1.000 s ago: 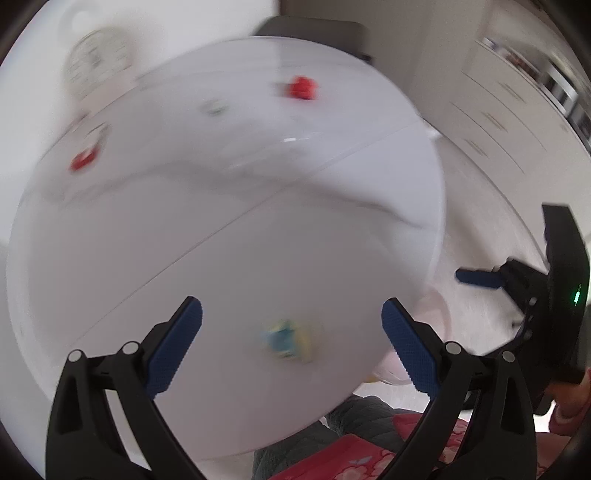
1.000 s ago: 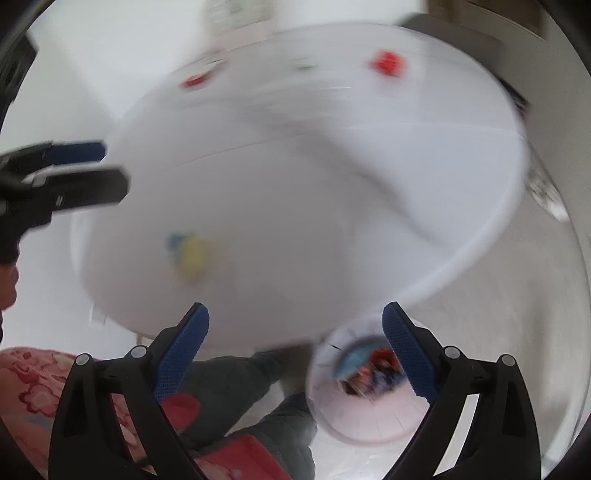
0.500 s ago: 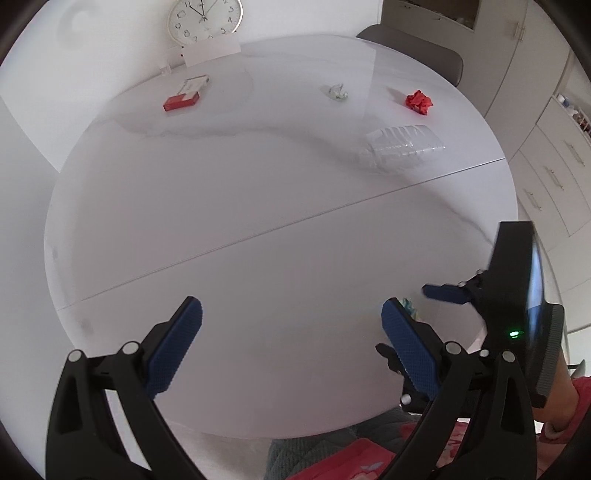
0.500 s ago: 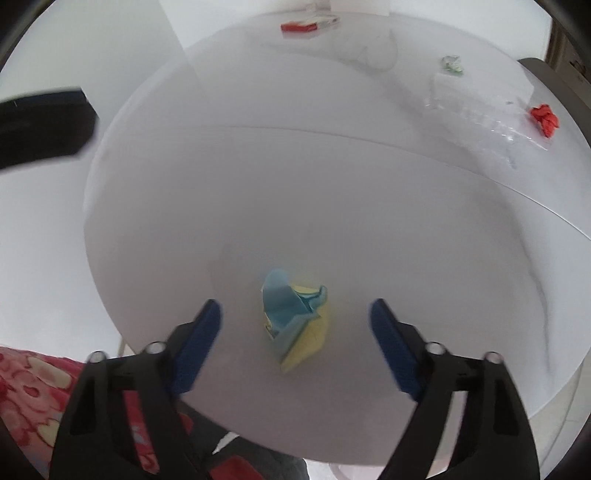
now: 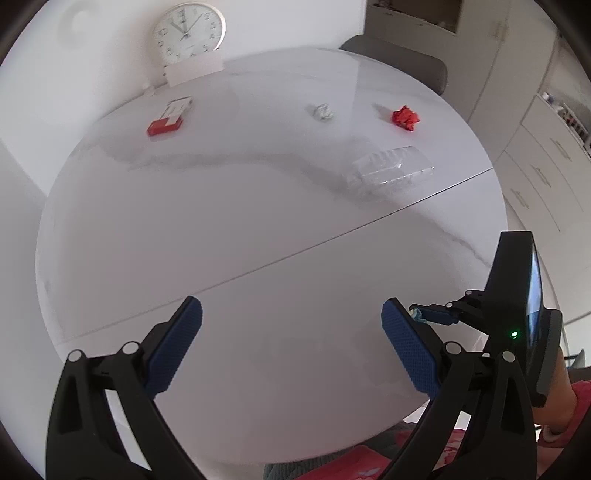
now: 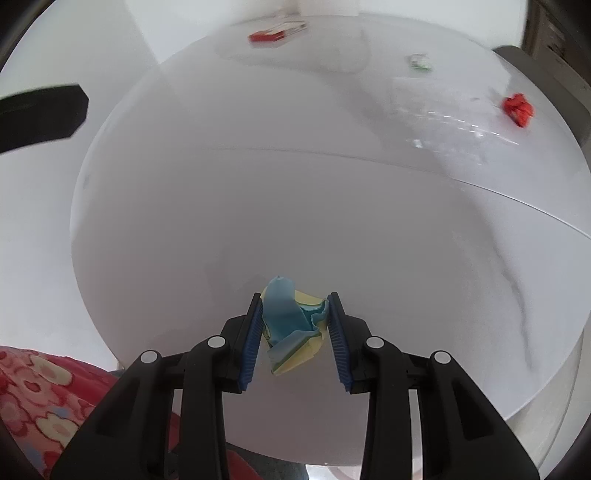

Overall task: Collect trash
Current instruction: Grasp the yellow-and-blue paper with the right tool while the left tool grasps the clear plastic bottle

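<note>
A crumpled blue and yellow paper (image 6: 286, 317) lies near the front edge of the round white table (image 6: 332, 206). My right gripper (image 6: 295, 300) is closing on it from both sides, and its blue pads touch the paper. From the left wrist view, the right gripper (image 5: 432, 314) sits low at the right with a bit of the paper at its tips. My left gripper (image 5: 291, 302) hangs open over bare tabletop with nothing between its fingers.
Further back on the table lie a red paper ball (image 5: 405, 117), a small white crumpled wrapper (image 5: 322, 111), a flattened clear plastic bottle (image 5: 391, 171) and a red and white box (image 5: 170, 117). A clock (image 5: 188, 31) leans on the wall; a grey chair (image 5: 399, 62) stands behind.
The right gripper's jaws have come in from wide apart to rest against the blue and yellow paper. The left gripper swung left across the table, then settled.
</note>
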`<act>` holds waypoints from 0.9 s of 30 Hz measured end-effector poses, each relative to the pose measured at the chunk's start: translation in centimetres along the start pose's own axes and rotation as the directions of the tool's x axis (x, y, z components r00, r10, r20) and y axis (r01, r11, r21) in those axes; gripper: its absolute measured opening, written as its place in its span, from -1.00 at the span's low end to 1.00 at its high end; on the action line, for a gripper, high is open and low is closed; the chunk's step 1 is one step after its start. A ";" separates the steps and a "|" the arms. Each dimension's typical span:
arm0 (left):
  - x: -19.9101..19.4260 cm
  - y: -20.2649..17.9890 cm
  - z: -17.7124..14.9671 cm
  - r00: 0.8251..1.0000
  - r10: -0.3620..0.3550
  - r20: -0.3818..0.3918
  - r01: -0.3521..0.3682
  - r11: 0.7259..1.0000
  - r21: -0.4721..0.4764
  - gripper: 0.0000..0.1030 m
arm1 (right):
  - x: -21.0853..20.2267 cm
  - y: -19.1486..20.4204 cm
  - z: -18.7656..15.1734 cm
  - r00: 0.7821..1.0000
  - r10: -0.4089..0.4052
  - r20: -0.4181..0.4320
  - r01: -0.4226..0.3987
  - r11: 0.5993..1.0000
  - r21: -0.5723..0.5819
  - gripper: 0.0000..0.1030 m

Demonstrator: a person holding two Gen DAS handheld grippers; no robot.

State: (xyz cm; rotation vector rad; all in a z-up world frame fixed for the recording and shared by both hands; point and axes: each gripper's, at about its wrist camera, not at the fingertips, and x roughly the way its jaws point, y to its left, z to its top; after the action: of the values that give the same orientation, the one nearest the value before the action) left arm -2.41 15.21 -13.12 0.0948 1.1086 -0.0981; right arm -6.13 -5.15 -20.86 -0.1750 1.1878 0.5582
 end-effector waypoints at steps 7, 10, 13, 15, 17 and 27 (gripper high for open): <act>1.1 -1.8 2.5 0.999 -0.048 0.005 0.048 0.995 0.085 0.81 | -2.4 -2.5 -0.6 0.998 -0.041 0.038 0.037 0.993 0.115 -0.32; 2.1 -2.9 4.0 0.997 -0.081 -0.002 0.080 0.987 0.142 0.81 | -3.5 -3.7 -0.8 0.996 -0.068 0.053 0.059 0.985 0.164 -0.33; 3.3 -4.0 5.5 0.993 -0.114 -0.012 0.114 0.971 0.211 0.81 | -4.7 -5.2 -1.1 0.993 -0.103 0.062 0.086 0.968 0.234 -0.32; 4.8 -5.3 6.7 0.989 -0.144 -0.022 0.144 0.941 0.305 0.82 | -5.5 -6.4 -1.3 0.990 -0.123 0.066 0.100 0.953 0.286 -0.32; 6.6 -6.8 8.0 0.986 -0.164 -0.040 0.166 0.892 0.420 0.85 | -5.9 -7.6 -1.1 0.987 -0.146 0.064 0.117 0.936 0.333 -0.32; 16.2 -13.8 13.6 0.962 -0.203 -0.181 0.268 0.596 0.757 0.85 | -8.9 -11.6 -3.5 0.969 -0.242 0.042 0.172 0.792 0.586 -0.32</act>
State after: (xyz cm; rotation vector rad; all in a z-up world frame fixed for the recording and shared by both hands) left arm 15.12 -0.68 -22.02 0.7472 1.0808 -0.8371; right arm -5.48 -19.34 -15.92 0.2480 1.1569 -0.0088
